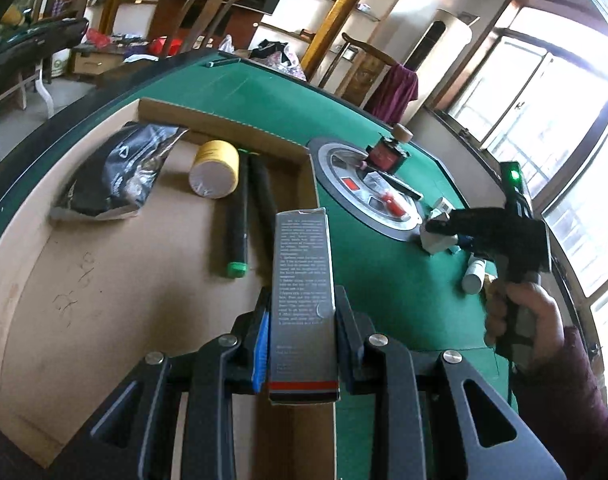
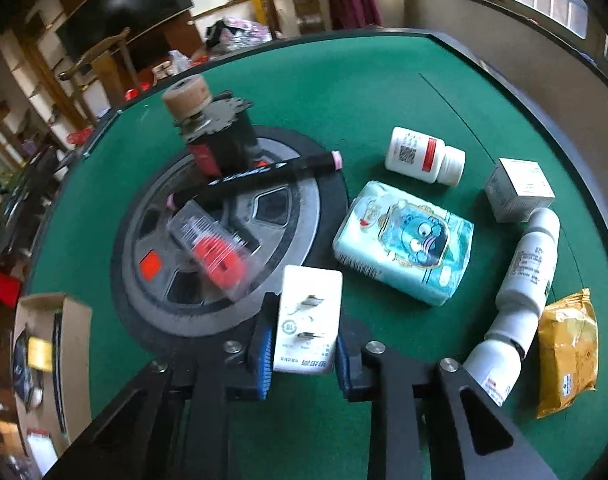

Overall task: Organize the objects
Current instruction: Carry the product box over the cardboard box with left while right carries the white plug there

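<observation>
1. Your left tool (image 1: 301, 320) is clenched on the grey carton (image 1: 304, 280), held upright over the cardboard box (image 1: 103, 280), presumably to drop it in.
2. Your right tool (image 2: 304, 344) pinches the white plug adapter (image 2: 308, 320) straight ahead between its pads, on the bench (image 2: 364, 92).
3. Only the right view shows the tissue pack (image 2: 404, 240) and bottles beyond; only the left shows the box's contents.

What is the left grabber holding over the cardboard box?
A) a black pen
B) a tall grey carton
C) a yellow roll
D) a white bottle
B: the left gripper has its pads pressed on both sides of the tall grey carton, above the open cardboard box.
</observation>
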The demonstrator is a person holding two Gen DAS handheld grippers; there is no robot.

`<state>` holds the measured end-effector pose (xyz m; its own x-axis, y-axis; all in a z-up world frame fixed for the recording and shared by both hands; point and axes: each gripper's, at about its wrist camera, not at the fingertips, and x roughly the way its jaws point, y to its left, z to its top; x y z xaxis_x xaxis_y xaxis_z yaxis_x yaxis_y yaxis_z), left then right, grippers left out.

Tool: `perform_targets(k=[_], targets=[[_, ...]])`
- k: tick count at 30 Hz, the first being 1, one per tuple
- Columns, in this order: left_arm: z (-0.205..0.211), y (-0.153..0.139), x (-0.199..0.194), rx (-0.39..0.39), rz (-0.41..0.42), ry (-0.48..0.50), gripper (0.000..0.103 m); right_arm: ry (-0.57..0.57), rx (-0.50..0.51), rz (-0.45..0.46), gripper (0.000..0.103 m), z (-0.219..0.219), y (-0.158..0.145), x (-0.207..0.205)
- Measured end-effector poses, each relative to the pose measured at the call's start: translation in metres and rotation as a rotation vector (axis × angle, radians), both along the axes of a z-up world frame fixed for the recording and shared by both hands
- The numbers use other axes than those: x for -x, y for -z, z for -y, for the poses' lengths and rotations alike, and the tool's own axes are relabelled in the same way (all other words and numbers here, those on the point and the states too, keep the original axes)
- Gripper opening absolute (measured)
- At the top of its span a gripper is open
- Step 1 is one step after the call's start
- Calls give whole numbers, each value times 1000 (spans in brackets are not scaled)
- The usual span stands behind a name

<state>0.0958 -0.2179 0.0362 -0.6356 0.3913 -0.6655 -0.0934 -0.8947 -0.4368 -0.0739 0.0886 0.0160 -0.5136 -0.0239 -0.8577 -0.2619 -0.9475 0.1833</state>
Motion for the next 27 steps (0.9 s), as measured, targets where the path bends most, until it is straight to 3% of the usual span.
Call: perform_targets(k=[10, 27], targets=[[19, -5, -14, 38, -5, -73, 26, -125, 152, -55, 24, 8, -9, -37], [30, -14, -31, 76, -17, -129, 26, -174, 128, -77, 25, 23, -6, -30]])
